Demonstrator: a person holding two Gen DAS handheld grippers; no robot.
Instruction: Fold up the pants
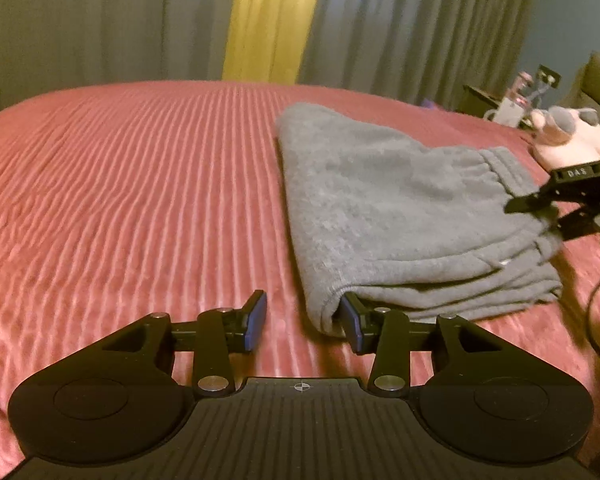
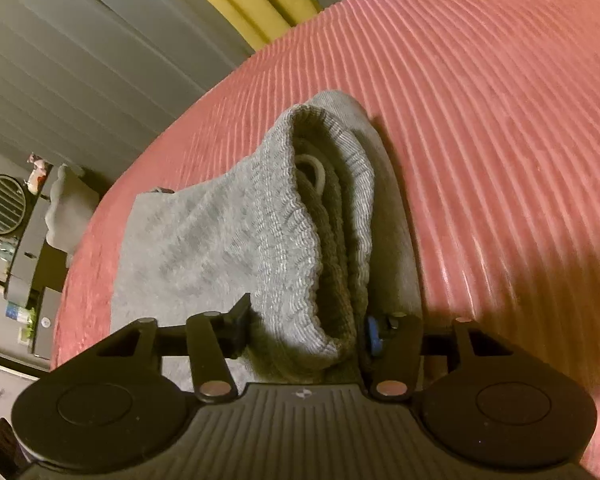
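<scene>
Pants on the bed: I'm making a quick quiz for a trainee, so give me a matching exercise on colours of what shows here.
Things:
1. pants
2. bedspread
3. curtain strip
4. gripper pads

Colours:
A. yellow
B. blue
C. grey
D. pinkish red

Pairs: 1-C, 2-D, 3-A, 4-B
</scene>
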